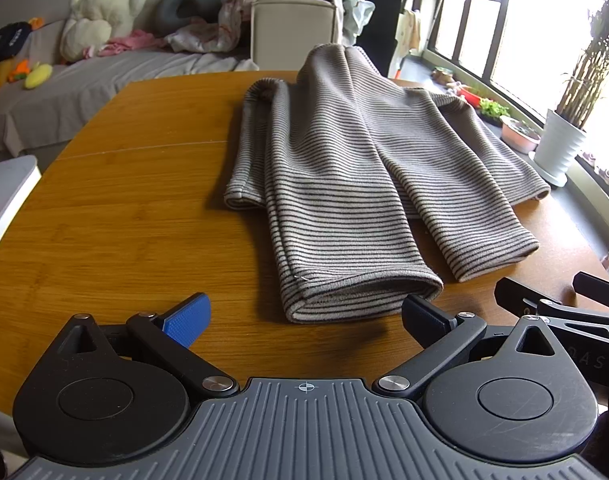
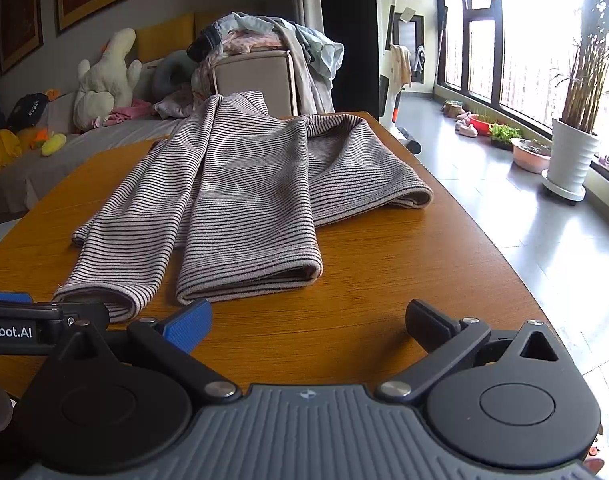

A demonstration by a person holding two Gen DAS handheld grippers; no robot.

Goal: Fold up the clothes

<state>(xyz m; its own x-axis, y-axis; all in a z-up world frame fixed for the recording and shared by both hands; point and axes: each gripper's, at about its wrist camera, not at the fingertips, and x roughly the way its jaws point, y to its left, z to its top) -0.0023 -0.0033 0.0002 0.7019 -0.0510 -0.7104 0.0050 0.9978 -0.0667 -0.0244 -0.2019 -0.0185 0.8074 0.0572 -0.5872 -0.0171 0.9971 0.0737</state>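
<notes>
Wooden table (image 1: 124, 208): striped garment (image 1: 344, 184) before hand-held gripper (image 1: 304, 320).

Wooden bench (image 1: 124, 208); grey sofa (image 1: 64, 92) with plush toys (image 1: 104, 12) behind; bright windows (image 2: 536, 32) right, potted plant (image 2: 572, 156) on glossy floor (image 2: 544, 248).

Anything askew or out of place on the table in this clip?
Nothing damaged or spilled. The striped garment lies unevenly on the table, sleeves splayed, its far end draped over the edge. Both tools are open.
</notes>
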